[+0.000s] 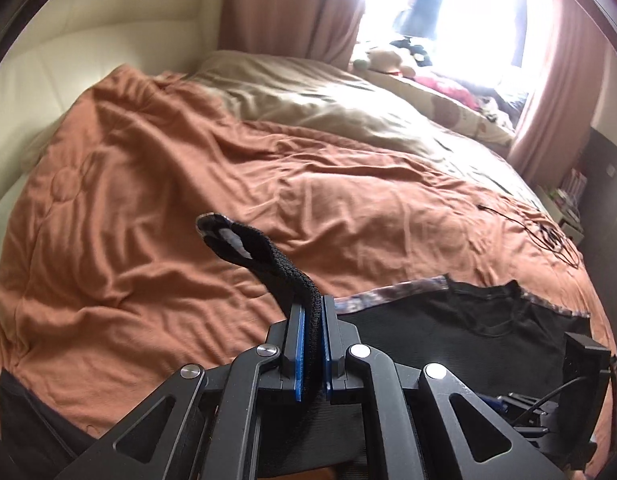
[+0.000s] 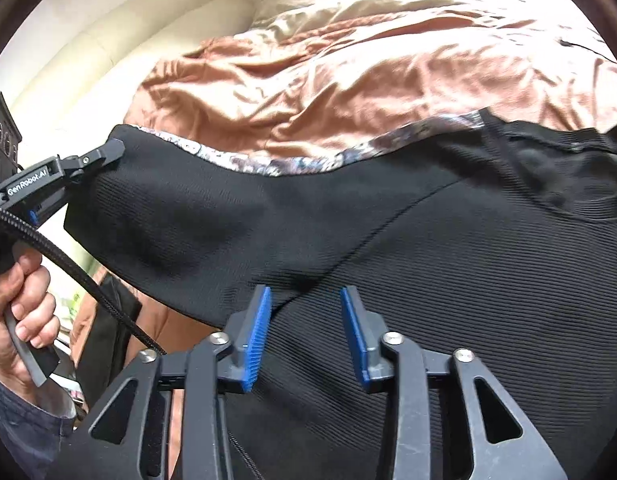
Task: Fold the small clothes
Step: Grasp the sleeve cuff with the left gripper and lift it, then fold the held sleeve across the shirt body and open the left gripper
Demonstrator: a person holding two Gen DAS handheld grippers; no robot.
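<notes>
A black ribbed knit top [image 2: 448, 264] with a shiny patterned trim [image 2: 292, 166] lies spread on the orange bedspread [image 1: 156, 208]. My left gripper [image 1: 313, 312] is shut on the end of its sleeve [image 1: 264, 256], which sticks up past the blue pads. In the right wrist view the same left gripper [image 2: 108, 152] holds that sleeve [image 2: 180, 224] lifted at the far left, with a hand [image 2: 24, 304] on its handle. My right gripper [image 2: 306, 300] hovers open just over the armpit of the top, with nothing between its blue pads [image 2: 260, 332].
The bed carries a beige duvet [image 1: 316, 96] further back and a thin black cable [image 1: 548, 236] at the right. A cream headboard [image 1: 68, 44] stands to the left. A sill with soft toys [image 1: 392, 60] and pink curtains [image 1: 556, 92] lie beyond.
</notes>
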